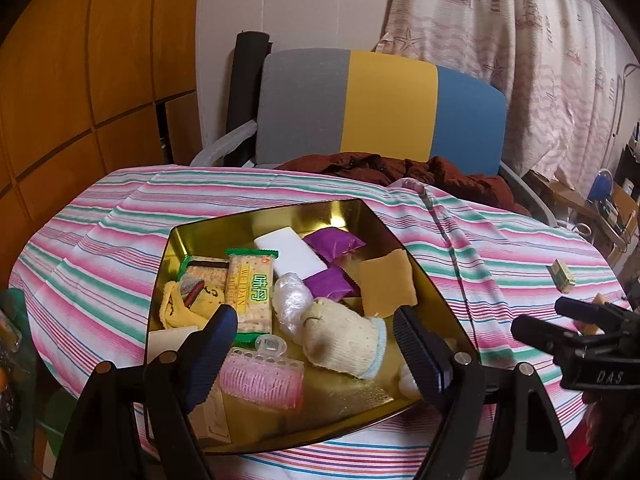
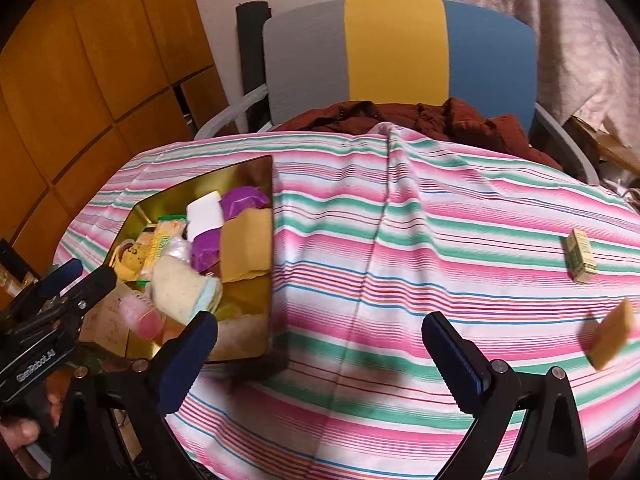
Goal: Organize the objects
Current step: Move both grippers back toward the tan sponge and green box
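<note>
Left gripper (image 1: pixel 312 356): held wide open and empty, over the near part of the gold tray (image 1: pixel 260 224).
Right gripper (image 2: pixel 320 356): held wide open and empty, over bare striped cloth (image 2: pixel 440 240).
Open room: much cloth was left free right of the tray.
Loose things: a small box (image 2: pixel 581 255) and a tan block (image 2: pixel 610 334) were seen at the far right.
Room: a chair (image 2: pixel 396 48) was set behind the table.

— What colours lie under my jaws?
— A gold tray (image 1: pixel 192 236), and in it two purple packets (image 1: pixel 335 243), a white block (image 1: pixel 291 256), a pink roller (image 1: pixel 262 378) and a cream sock (image 1: pixel 342 340) (pale blue cuff).
— And the cloth (image 2: pixel 460 216)?
— Pink, green and white stripes. My pads (image 1: pixel 208 354) are dark blue.
</note>
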A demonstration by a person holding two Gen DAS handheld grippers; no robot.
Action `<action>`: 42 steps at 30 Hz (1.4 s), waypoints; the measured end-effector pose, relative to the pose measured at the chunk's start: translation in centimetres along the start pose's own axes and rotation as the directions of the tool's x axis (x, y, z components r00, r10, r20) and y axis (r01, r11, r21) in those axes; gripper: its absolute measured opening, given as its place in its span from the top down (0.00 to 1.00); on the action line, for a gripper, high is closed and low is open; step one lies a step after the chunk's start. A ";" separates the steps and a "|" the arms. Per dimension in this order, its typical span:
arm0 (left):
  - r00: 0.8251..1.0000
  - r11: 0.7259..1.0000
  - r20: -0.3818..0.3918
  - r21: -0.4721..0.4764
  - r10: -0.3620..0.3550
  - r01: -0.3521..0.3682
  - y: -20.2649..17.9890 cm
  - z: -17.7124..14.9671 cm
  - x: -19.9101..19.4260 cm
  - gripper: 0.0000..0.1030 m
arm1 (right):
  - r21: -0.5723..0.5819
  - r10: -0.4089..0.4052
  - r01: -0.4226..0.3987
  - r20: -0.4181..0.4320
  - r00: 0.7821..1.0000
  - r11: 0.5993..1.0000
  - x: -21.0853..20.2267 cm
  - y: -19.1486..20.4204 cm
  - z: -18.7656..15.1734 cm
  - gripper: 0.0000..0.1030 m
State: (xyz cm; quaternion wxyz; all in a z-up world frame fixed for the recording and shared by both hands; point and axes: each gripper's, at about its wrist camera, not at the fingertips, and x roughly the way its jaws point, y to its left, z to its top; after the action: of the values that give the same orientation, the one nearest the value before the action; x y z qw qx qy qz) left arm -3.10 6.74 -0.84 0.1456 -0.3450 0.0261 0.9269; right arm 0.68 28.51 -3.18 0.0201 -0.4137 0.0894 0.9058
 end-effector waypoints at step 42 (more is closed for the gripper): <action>0.978 0.946 -0.050 0.249 -0.201 0.207 -11.6 1.2 1.5 0.21 | 0.681 -0.200 0.279 -0.195 0.960 0.678 -2.0 -34.8 -2.4 0.00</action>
State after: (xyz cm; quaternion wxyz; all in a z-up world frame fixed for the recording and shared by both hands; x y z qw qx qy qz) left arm -1.60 18.33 -0.27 0.2829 -0.3356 0.1099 0.8918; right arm 7.63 62.40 -8.26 0.2894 -0.4296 0.3725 0.7700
